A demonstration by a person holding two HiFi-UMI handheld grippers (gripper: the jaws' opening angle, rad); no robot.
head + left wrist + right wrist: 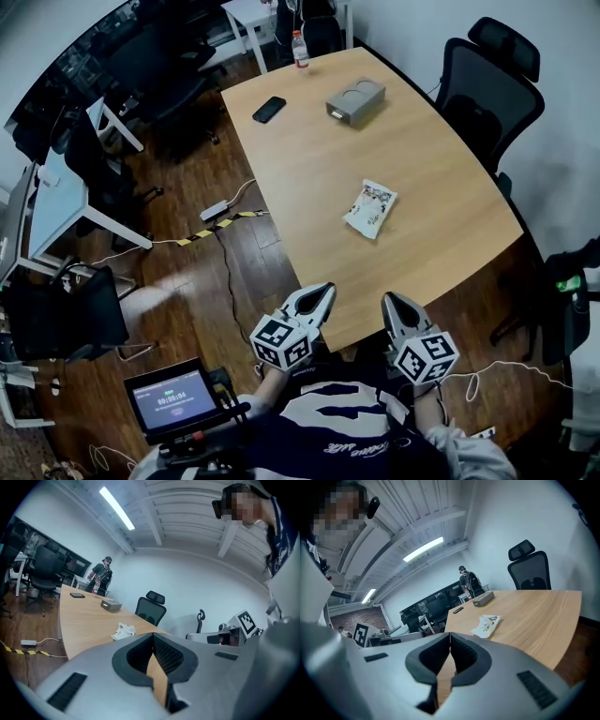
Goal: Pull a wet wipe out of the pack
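The wet wipe pack is a small white printed pouch lying flat near the middle of the wooden table. It also shows in the left gripper view, the pack well ahead of the jaws, and in the right gripper view, the pack likewise far off. My left gripper hovers at the table's near edge, jaws together with nothing in them. My right gripper sits beside it, also shut and empty. Both point toward the pack.
A grey box, a black phone and a drink bottle stand at the table's far end. Black office chairs flank the right side. A power strip and cable lie on the floor at left. A person stands far off.
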